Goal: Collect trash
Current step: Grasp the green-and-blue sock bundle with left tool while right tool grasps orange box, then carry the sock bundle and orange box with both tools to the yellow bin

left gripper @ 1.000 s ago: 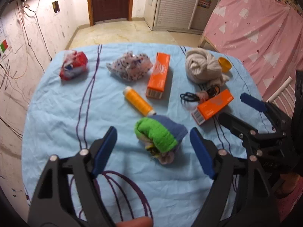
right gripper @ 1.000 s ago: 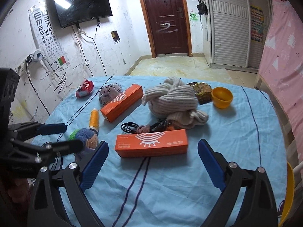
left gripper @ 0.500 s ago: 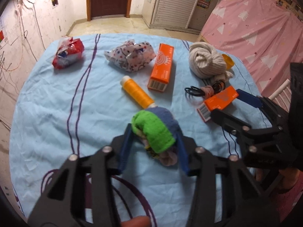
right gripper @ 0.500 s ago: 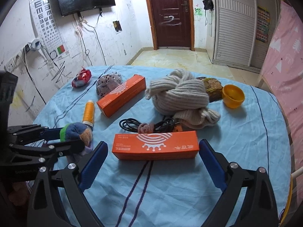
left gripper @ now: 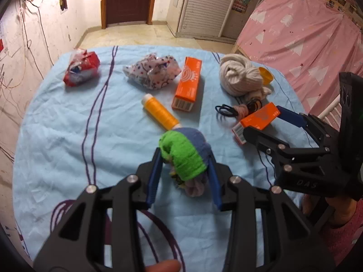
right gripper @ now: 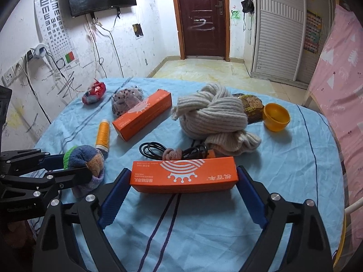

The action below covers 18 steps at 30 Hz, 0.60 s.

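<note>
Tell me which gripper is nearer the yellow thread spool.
Left. The left gripper, closing around the rolled sock, sits just in front of the yellow thread spool. The right gripper straddles the near orange box, farther off.

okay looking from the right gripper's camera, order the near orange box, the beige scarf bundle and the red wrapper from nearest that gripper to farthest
1. Near orange box, between the right gripper's closing jaws.
2. Beige scarf bundle, mid-table, slightly right.
3. Red wrapper, far left corner.

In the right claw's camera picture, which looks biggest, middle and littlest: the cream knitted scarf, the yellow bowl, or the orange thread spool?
1. Cream knitted scarf bundle: plainly the biggest.
2. Small yellow plastic bowl.
3. Orange thread spool: littlest, though close to the bowl; it is long and thin, the bowl round, so those two are hard to rank.
</note>
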### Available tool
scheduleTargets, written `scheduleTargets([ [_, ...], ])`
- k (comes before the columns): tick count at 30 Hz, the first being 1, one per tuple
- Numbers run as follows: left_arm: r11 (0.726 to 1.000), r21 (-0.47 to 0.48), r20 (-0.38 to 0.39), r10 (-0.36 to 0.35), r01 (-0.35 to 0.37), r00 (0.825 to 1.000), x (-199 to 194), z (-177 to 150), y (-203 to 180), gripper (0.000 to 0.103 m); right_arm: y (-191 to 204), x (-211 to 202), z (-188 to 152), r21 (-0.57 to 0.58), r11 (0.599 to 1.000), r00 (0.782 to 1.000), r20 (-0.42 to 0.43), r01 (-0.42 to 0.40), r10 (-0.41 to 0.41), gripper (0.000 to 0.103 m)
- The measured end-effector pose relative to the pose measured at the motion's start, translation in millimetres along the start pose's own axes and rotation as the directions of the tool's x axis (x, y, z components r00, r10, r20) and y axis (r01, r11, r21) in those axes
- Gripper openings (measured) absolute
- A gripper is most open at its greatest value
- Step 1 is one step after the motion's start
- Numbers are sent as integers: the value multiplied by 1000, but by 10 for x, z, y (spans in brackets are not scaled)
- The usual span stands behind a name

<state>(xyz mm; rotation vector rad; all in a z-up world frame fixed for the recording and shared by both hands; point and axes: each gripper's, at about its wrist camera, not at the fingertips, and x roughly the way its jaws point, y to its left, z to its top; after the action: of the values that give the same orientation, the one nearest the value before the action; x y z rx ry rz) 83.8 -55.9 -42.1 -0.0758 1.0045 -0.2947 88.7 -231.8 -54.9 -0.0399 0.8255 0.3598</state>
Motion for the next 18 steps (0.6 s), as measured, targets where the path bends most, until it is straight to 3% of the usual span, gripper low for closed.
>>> scheduleTargets([
  [18,996,81,96,14,-22,995,-326,66,-476,36,-546,-728,-194,138,990,985,167,22,-45,84],
])
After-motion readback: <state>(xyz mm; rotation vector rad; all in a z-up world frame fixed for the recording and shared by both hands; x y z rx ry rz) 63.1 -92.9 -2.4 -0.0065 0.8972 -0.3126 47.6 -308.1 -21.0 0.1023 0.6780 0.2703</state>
